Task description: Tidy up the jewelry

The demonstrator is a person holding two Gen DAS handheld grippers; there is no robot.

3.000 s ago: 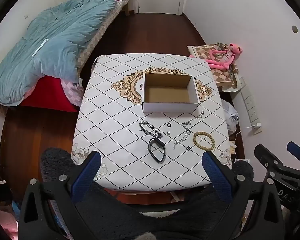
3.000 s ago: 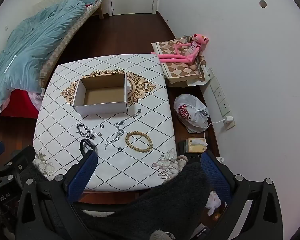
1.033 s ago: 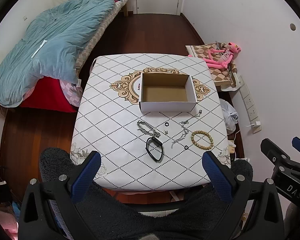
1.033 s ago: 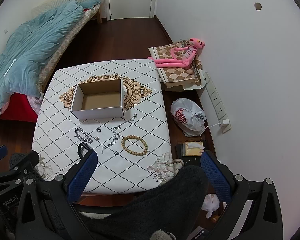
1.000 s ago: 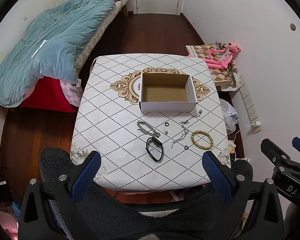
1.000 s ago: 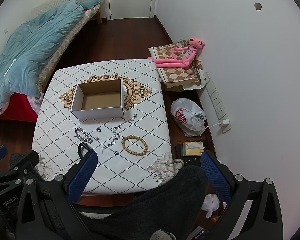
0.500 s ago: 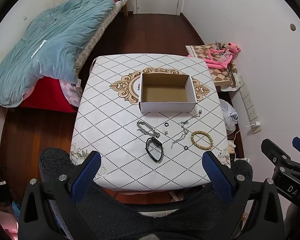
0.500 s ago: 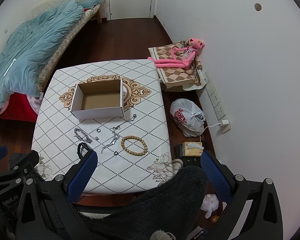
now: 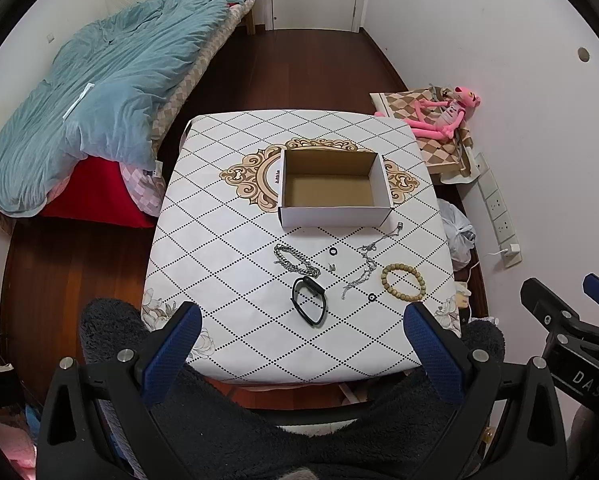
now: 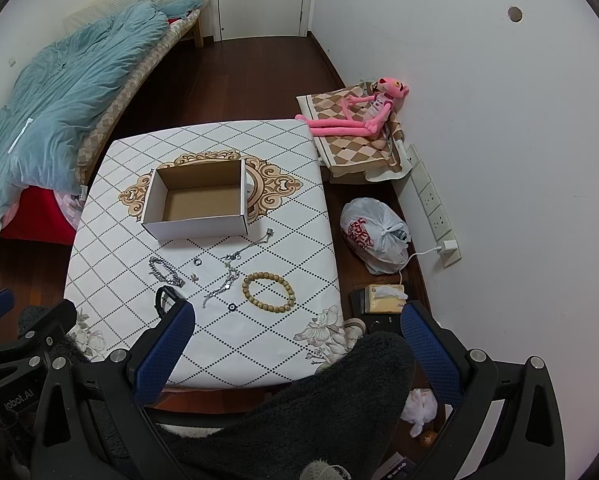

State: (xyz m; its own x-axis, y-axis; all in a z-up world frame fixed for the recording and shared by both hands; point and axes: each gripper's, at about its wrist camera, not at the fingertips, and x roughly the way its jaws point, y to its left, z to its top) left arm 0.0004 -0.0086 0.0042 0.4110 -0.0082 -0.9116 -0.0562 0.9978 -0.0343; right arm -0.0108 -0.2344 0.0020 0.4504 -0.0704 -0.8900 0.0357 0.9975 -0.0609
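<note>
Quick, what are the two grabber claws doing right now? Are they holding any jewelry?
Left gripper: open, holding nothing.
Right gripper: open, holding nothing.

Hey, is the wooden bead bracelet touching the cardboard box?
Apart. The right wrist view shows the bead bracelet lying on the tablecloth well in front of the box, with bare cloth between them.
</note>
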